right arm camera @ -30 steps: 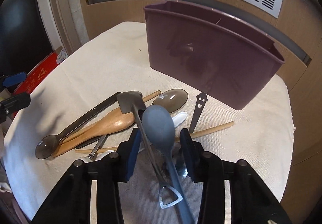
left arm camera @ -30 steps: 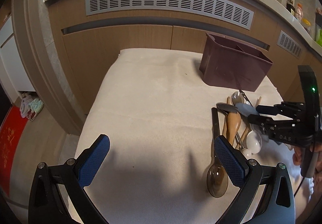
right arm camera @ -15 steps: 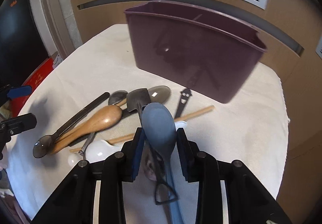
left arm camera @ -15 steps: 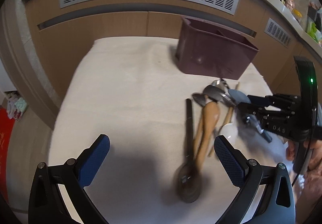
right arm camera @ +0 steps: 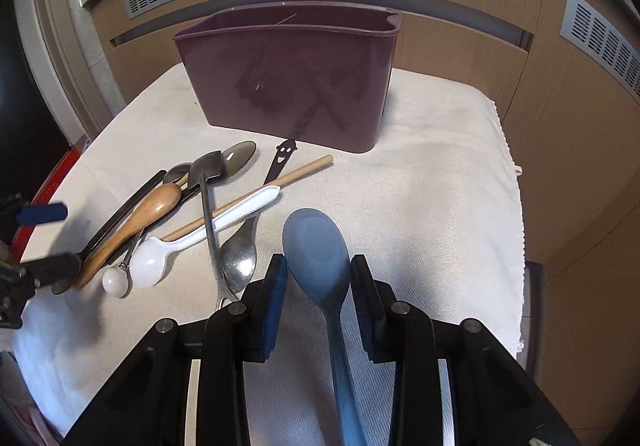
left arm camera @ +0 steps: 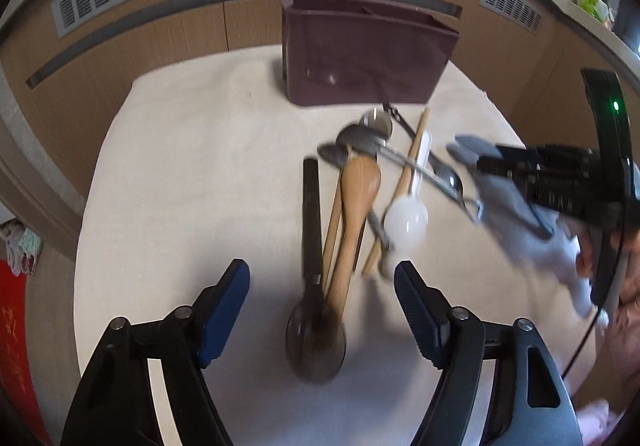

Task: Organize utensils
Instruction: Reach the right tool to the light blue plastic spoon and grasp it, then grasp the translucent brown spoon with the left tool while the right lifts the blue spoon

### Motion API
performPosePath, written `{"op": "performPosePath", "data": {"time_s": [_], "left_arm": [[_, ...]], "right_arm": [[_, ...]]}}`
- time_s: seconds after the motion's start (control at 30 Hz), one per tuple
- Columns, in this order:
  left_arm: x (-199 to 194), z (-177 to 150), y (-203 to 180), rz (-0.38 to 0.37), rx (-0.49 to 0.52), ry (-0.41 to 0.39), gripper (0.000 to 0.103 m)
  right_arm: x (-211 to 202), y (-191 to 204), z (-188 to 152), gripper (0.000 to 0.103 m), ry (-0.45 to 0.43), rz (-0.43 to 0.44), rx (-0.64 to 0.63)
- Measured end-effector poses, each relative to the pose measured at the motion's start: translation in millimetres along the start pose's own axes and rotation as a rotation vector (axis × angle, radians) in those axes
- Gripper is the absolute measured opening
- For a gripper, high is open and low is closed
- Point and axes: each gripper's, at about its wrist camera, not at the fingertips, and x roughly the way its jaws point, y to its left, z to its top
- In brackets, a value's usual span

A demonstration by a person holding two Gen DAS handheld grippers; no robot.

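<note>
the blue plastic spoon sits bowl-forward between the pads of the right gripper, jaws narrow and clamped on it, raised above the white cloth. left of it lies the heap of utensils – a wooden spoon, a white plastic spoon, a metal spoon. the purple plastic caddy stands behind. the left gripper hangs over a smoky translucent spoon – jaws closing, touching nothing.

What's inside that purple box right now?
The purple box shows a divider splitting it into compartments, with no handles poking above the rim. Its front wall hides the bottom, so I can't tell whether it's empty.
</note>
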Motion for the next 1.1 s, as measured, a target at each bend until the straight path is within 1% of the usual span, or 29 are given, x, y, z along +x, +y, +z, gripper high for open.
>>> {"op": "performPosePath", "data": {"time_s": [0.17,0.2,0.3,0.37,0.4,0.43,0.47,0.5,0.53,0.6,0.67,0.8,0.9,0.97,1.1], "left_arm": [[-12.2,-34.7,9.6,-0.027,-0.038,-0.013,0.074],[-12.2,-39.4,9.3,-0.02,-0.047,-0.022,0.074],[-10.4,-48.6,6.6,0.027,-0.061,-0.082,0.068],[-5.8,-50.5,3.3,0.052,-0.054,-0.105,0.06],[-1.4,-50.1,2.0,0.055,-0.05,-0.099,0.057],[2.2,-50.0,1.1,0.052,-0.051,-0.094,0.049],[4.6,-49.6,1.0,0.047,-0.057,-0.097,0.038],[6.2,-48.1,1.2,0.044,-0.065,-0.101,0.033],[5.3,-46.9,2.0,0.036,-0.075,-0.109,0.033],[-4.9,-43.8,4.1,0.017,-0.09,-0.152,0.033],[-19.0,-38.0,3.3,0.024,-0.077,-0.206,0.033],[-42.3,-16.5,2.8,0.031,-0.049,-0.299,0.033],[-52.4,4.7,1.2,0.031,-0.029,-0.353,0.033],[-55.7,18.8,0.5,0.036,-0.027,-0.378,0.033],[-59.4,44.5,1.5,0.009,-0.036,-0.407,0.033]], "right_arm": [[-8.1,2.1,-5.6,0.029,-0.01,0.021,0.01],[-8.4,2.4,-5.5,0.029,-0.009,0.023,0.016],[-11.2,4.1,-7.6,0.029,-0.007,0.023,0.032],[-14.9,7.0,-10.0,0.029,-0.008,0.021,0.037],[-17.7,8.3,-11.2,0.029,-0.01,0.02,0.038],[-19.8,9.4,-12.9,0.029,-0.013,0.017,0.037],[-23.3,10.6,-14.6,0.029,-0.017,0.012,0.036],[-26.2,11.6,-16.4,0.029,-0.019,0.007,0.035],[-28.8,12.3,-17.9,0.03,-0.02,0.002,0.035],[-34.5,13.7,-20.6,0.029,-0.025,-0.003,0.035],[-39.4,15.7,-23.5,0.029,-0.033,-0.01,0.028],[-46.6,17.9,-23.8,0.029,-0.045,-0.008,0.027],[-51.3,20.0,-20.2,0.029,-0.061,-0.007,0.025],[-54.8,21.6,-17.9,0.029,-0.074,-0.005,0.02],[-61.9,24.6,-12.8,0.029,-0.097,-0.001,0.011]]}}
